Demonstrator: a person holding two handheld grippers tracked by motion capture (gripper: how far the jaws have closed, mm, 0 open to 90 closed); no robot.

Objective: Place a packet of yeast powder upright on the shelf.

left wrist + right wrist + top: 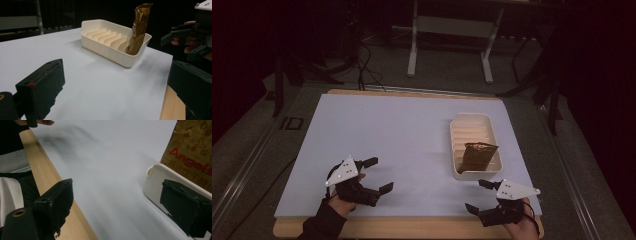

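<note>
Packet (478,156) of brown-gold foil stands near-upright in the nearest slot of the white slotted tray (462,122), leaning slightly, its crimped top well above the rim; in the left gripper view the packet (138,27) rises from the tray's (100,46) end compartment, and in the right gripper view its printed face (192,152) with red lettering sits just behind the tray wall (155,180). Remaining slots of the tray appear vacant. Tray rests on the pale sheet covering the counter (387,135), toward the person's right and well clear of the far edge. Right gripper (475,196) hovers at the near counter edge just short of the tray's near end, jaws spread, nothing between them. Left gripper (378,175) sits well apart to the left over bare sheet, jaws likewise spread and empty. Assessment: neither gripper is in contact with the packet or the tray; the step in hand looks like an approach by the right gripper toward the packet, though whether for removal or adjustment cannot be determined. Next move would call for raising the right gripper above the rim, aligning its jaws across the packet's thin faces, and closing on the upper portion without crushing the foil or dragging the light tray; the left gripper could steady the tray if needed.
</note>
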